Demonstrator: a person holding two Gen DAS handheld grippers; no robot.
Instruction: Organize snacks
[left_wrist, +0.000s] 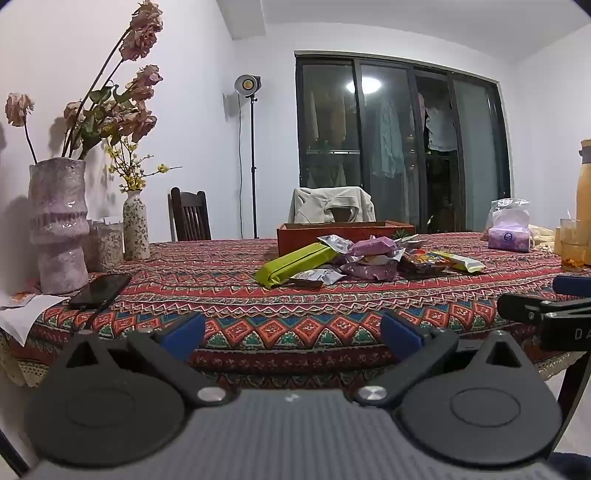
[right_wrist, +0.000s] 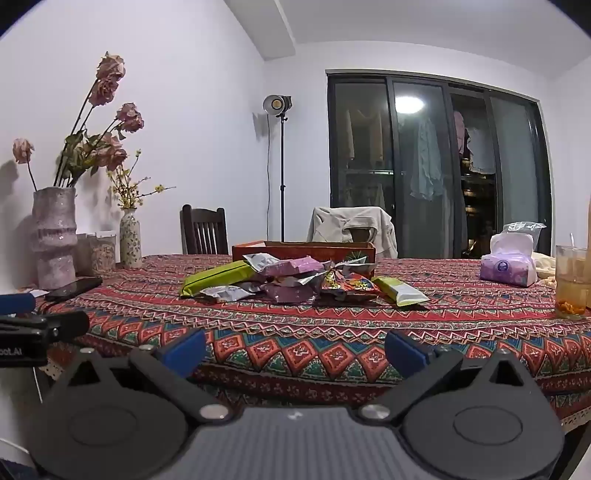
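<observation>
A pile of snack packets lies mid-table: a long green pack (left_wrist: 295, 264) (right_wrist: 218, 281), purple packets (left_wrist: 371, 247) (right_wrist: 291, 266), silver packets (left_wrist: 317, 276) (right_wrist: 225, 293), a colourful foil bag (left_wrist: 424, 260) (right_wrist: 349, 286) and a yellow-green pack (left_wrist: 460, 261) (right_wrist: 400, 291). An orange-brown box (left_wrist: 343, 229) (right_wrist: 303, 249) stands just behind the pile. My left gripper (left_wrist: 293, 334) is open and empty at the table's near edge. My right gripper (right_wrist: 295, 349) is open and empty, also at the near edge; it also shows at the right of the left wrist view (left_wrist: 535, 314).
The patterned tablecloth (left_wrist: 258, 306) (right_wrist: 369, 332) covers the table. At left stand a large vase (left_wrist: 59, 225) (right_wrist: 53, 236), a small floral vase (left_wrist: 136, 225) (right_wrist: 130, 238), jars and a phone (left_wrist: 99, 290) (right_wrist: 74, 288). At right are a tissue pack (left_wrist: 509, 234) (right_wrist: 508, 267) and a glass (left_wrist: 572, 243) (right_wrist: 571, 280). Chairs stand behind.
</observation>
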